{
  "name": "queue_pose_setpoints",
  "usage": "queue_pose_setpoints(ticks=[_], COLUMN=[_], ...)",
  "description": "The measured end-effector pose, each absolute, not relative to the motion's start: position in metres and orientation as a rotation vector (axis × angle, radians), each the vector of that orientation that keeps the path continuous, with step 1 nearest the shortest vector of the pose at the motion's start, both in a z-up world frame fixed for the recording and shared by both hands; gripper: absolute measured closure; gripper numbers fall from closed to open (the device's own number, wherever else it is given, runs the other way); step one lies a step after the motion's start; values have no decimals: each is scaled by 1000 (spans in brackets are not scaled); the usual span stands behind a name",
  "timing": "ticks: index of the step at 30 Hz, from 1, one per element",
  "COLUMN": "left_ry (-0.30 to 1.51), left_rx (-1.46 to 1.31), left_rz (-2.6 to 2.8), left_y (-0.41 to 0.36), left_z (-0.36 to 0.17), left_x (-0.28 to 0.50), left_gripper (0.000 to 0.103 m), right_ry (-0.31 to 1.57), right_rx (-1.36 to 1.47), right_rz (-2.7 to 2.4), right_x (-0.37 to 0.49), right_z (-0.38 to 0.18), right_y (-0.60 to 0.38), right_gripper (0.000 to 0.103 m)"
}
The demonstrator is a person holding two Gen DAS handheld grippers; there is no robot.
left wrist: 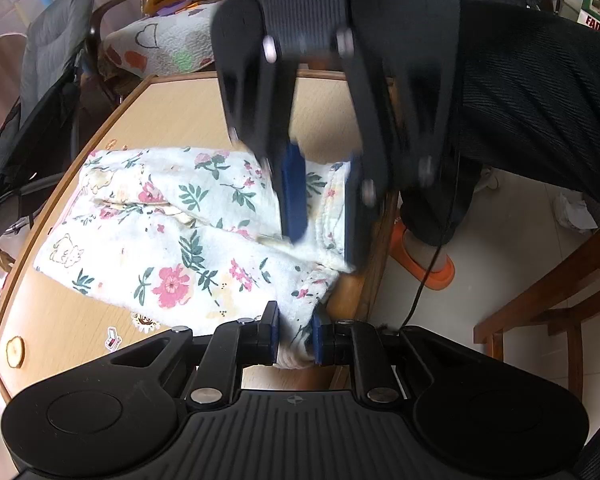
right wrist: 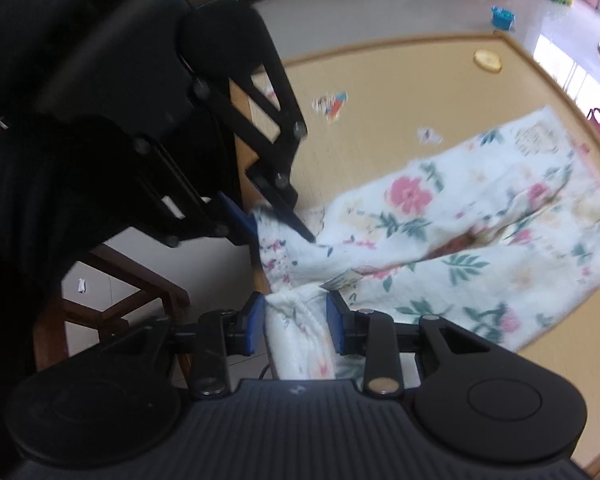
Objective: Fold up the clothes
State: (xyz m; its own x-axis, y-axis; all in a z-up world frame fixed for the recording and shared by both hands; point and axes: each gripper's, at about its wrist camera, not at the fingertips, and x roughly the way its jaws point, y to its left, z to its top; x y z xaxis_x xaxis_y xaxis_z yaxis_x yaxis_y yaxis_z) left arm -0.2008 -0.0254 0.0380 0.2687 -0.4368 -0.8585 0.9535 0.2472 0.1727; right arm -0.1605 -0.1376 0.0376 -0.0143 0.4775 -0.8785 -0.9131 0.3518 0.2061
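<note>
Floral garment point(left wrist: 172, 236) lying spread across the centre of the left-wrist view, on the wooden table point(left wrist: 80, 332), one edge hanging past the table's lower-right rim. Being pinched at that edge, bottom centre, by the left gripper point(left wrist: 295, 336), pads clamped on a bunched fold, probably to keep one corner fixed. Right gripper point(left wrist: 322, 204) reaching down from the top of the frame, jaws straddling the same edge a little further up, likely to take the second corner for a fold. Counting here: one garment, two grippers, a few small stickers on the wood.

Right-wrist view next: garment point(right wrist: 460, 232) filling the right half, trailing down to bottom centre. Right gripper point(right wrist: 296, 328) clenched on a hanging wad of cloth between both blue pads. Left gripper point(right wrist: 276, 220) appearing at middle left, gripping the neighbouring bit of hem. One table point(right wrist: 380, 80), one wooden chair point(right wrist: 112, 296) at lower left.
</note>
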Motion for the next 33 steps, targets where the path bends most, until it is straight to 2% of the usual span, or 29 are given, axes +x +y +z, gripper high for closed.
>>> queue_pose_setpoints(ticks=[10,15,23,33], left_ry=[793,854,888,909], left_rx=[802,680,498,459], left_rz=[-1096,-1072,-1036,-1006], left_y=[-26,-24,-18,-27], left_z=[36,36,45,43], left_x=[-196,-182,-164,-145], left_gripper=[83,83,84,84], right_ry=[975,944,907,957], right_rx=[-579,-736,-823,-803], right_rz=[1130,1114,1133,1141], right_x=[-176,-198,-215,-199], right_z=[62,59,46,42], right_y=[-164,-181,-175,-168], right_gripper=[66,66,67,71])
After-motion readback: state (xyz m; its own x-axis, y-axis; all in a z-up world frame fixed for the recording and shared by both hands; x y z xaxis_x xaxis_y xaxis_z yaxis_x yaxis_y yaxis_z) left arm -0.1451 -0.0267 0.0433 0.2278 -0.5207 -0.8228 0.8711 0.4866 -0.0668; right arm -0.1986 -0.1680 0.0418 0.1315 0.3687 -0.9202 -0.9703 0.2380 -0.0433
